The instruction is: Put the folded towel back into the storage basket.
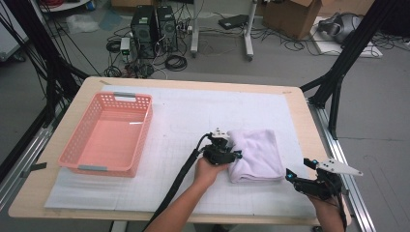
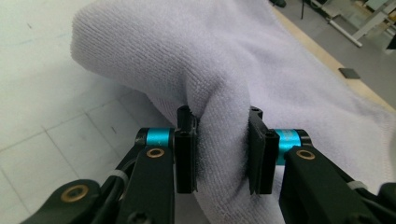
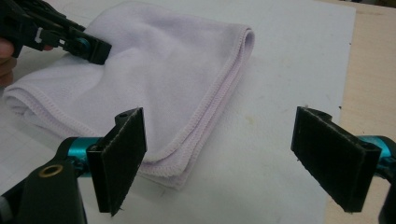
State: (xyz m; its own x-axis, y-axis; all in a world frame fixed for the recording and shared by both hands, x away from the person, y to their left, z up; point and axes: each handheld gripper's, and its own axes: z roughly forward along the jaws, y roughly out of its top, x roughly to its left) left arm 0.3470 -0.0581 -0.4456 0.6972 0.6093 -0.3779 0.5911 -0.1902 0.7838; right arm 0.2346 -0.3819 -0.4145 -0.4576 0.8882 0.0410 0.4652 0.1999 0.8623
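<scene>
We see the left claw pinching a fold of the towel. The right claw is spread wide beside it, above the surface

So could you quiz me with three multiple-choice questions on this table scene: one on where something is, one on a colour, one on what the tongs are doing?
1. Where does the basket stand, seen from above?
A. left of the towel
B. on top of the towel
C. right of the towel

2. What colour is the basket?
A. blue
B. pink
C. green

3. What are the left tongs doing?
A. hanging wide open over bare table
B. pinching a fold of the towel
C. gripping the basket rim

Answers: 1 A, the basket sits left of the towel in the high view. 2 B, its walls are pink. 3 B, towel cloth bulges between both pads, while the right tongs stand wide open.
</scene>
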